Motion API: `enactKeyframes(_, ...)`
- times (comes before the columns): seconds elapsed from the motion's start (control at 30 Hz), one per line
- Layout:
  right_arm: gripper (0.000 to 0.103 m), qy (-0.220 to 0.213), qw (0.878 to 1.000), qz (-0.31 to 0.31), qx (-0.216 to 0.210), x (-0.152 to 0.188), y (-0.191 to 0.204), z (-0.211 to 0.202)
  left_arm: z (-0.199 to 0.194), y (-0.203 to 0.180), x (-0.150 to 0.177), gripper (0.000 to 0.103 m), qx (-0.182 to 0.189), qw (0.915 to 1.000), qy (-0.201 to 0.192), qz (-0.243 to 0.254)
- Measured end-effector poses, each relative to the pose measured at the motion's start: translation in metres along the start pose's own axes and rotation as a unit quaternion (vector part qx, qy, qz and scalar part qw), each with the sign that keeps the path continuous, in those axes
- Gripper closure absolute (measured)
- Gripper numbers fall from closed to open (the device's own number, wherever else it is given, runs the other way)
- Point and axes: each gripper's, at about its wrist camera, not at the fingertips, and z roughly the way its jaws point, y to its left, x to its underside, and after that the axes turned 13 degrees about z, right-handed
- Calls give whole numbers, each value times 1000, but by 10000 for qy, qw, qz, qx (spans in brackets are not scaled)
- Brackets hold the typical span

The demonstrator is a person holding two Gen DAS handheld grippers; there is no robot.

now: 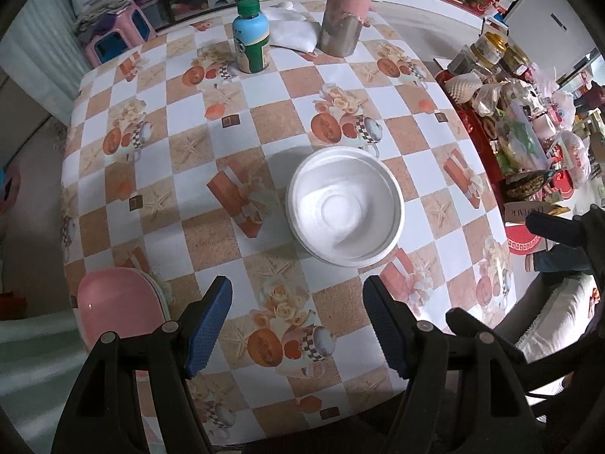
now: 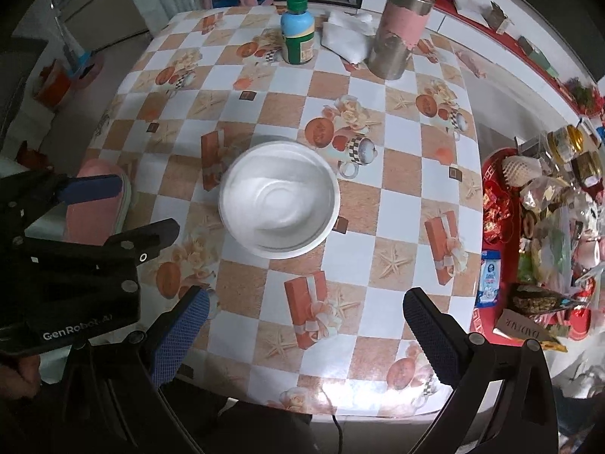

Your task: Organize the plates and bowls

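A stack of white bowls [image 1: 346,208] sits near the middle of the checked table [image 1: 264,121]; it also shows in the right wrist view [image 2: 280,204]. A stack of plates with a pink one on top [image 1: 115,306] lies at the table's near left edge, and shows in the right wrist view [image 2: 96,204] partly behind the left gripper. My left gripper [image 1: 298,325] is open and empty, short of the bowls. My right gripper [image 2: 306,336] is open and empty, also short of the bowls. The left gripper [image 2: 124,208] appears at the left of the right wrist view.
A green-capped bottle [image 1: 251,36], a pink and metal flask [image 1: 348,7] and white folded cloth [image 1: 293,28] stand at the table's far side. A red tray with jars and packets [image 2: 544,208] sits right of the table. Pink stools [image 1: 121,34] stand beyond.
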Motion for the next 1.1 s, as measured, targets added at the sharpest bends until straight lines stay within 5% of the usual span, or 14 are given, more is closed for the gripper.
enactKeyframes(0.4,0,91,9991,77,405,0,5,4,10,15,-1,25,73,9999,100,83)
enactKeyframes(0.63,0,-1108,9919,447,422,-2,1,-32,15,19,-1,25,215,9994,61,274)
enactKeyframes(1.1,0,12,9854,1700,-69,-5,-40,14,34,4,-12,25,70,9985,236,498)
